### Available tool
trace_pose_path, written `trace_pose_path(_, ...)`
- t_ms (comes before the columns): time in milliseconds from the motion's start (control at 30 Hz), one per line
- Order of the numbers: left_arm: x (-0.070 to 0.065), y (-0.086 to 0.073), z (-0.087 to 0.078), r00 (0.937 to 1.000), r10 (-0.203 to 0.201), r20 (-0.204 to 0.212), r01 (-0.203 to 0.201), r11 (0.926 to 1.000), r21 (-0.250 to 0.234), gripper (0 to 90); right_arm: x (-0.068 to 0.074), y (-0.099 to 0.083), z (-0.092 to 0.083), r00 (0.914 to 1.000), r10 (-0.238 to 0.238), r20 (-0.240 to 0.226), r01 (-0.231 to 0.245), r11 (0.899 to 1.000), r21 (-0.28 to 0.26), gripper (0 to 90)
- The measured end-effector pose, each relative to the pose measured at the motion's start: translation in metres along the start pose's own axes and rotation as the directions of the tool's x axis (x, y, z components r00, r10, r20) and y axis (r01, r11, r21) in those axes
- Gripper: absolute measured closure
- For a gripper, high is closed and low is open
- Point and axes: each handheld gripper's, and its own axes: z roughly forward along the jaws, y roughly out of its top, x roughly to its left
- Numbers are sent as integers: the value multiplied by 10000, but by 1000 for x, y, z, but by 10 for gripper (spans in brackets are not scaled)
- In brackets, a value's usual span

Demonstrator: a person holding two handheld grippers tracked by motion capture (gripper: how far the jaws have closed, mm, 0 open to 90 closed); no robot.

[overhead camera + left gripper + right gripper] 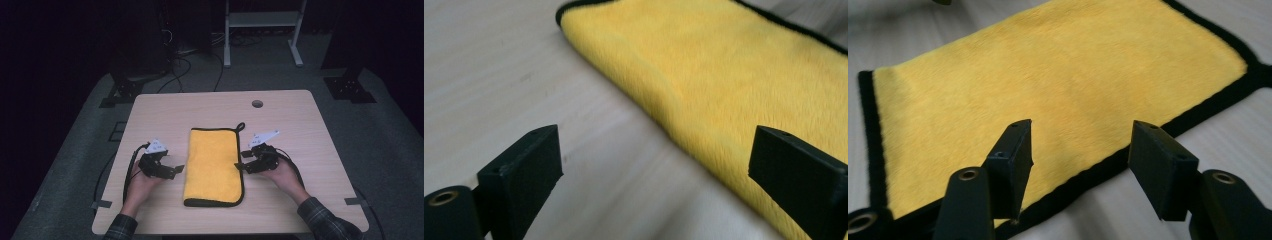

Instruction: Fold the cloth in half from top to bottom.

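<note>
A folded yellow towel [213, 165] with black trim and a small black loop at its far right corner lies flat in the middle of the wooden table [165, 110]. My left gripper [176, 170] hovers just off the towel's left edge, jaws wide open and empty; in the left gripper view the towel [724, 65] fills the upper right. At the towel's right edge my right gripper [240, 166] stands open, with nothing between its jaws. The right gripper view looks across the towel [1048, 75], and the black trim runs just beyond the jaw tips.
A round cable hole [257, 104] sits near the table's far edge. Beyond the table stand a white frame [262, 30] and black stands on grey carpet. Bare wood lies left and right of the towel.
</note>
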Motion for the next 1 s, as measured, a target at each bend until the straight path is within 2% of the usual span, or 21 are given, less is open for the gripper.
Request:
trace_pose_path(167,9,20,12,9998,168,52,-167,9998,-148,173,-17,11,4,9993,160,339,-158,9999,-64,392)
trace_pose_path(233,13,26,16,9996,289,-50,-290,9995,-116,226,-25,16,6,9985,205,503,-200,9998,-86,392)
trace_pose_path(300,19,33,21,9997,242,-55,-242,9997,-59,265,-32,21,9,9976,282,628,-275,9995,-132,392)
trace_pose_path(467,33,50,33,9997,131,-189,-137,9994,-317,353,-50,35,16,9954,359,889,-347,9993,-148,394)
trace_pose_path(667,48,63,56,9994,111,-331,-116,9998,-147,378,-72,41,32,9865,606,1519,-573,9980,-262,418)
trace_pose_path(767,55,68,69,9996,21,-298,-22,10000,-31,380,-83,40,44,9836,813,1612,-819,9966,-29,406)
trace_pose_path(900,60,70,84,9996,-17,-295,24,9998,216,385,-95,41,58,9786,1138,1715,-1140,9934,-89,405)
trace_pose_path(1000,64,67,94,9989,-3,-469,18,9995,311,390,-101,43,67,9735,1338,1855,-1359,9907,-12,404)
